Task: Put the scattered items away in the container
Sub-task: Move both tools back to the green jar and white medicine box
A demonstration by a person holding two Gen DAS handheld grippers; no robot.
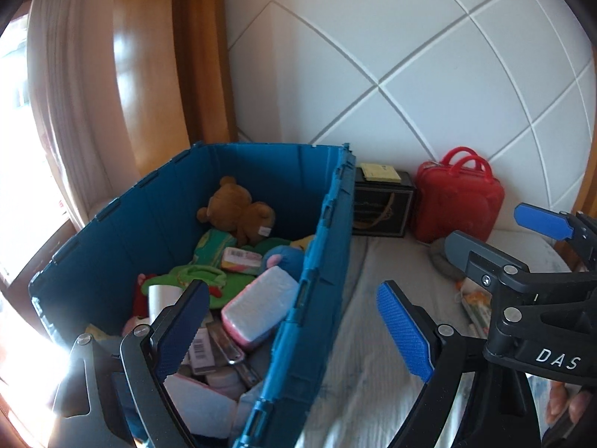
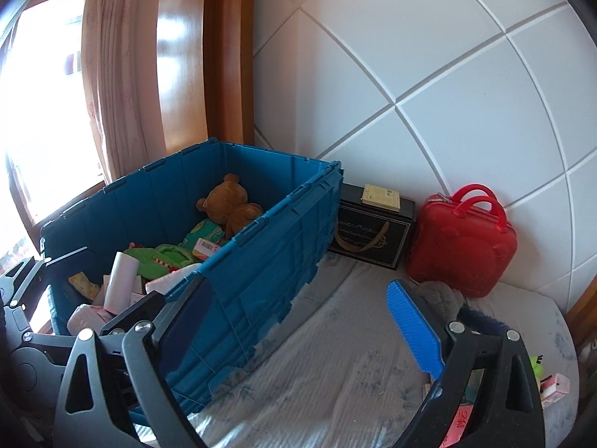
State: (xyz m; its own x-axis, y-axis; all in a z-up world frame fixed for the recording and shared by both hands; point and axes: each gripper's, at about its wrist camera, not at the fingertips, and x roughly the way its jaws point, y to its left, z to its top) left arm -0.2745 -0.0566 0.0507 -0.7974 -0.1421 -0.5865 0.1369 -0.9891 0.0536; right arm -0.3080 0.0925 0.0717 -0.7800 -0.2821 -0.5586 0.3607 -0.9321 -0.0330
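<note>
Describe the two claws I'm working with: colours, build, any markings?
Both match: black scissor-style arms with silver rivets and bright blue ribbed pads. The left claw shows them in its own view, as does the right claw. Seen from the left camera, the right one's body carries white lettering "DAS". No cables or sleeves visible.

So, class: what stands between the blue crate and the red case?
A black box with a yellow pad on top stands between the blue crate and the red case, against the wall. Both wrist views show it.
</note>
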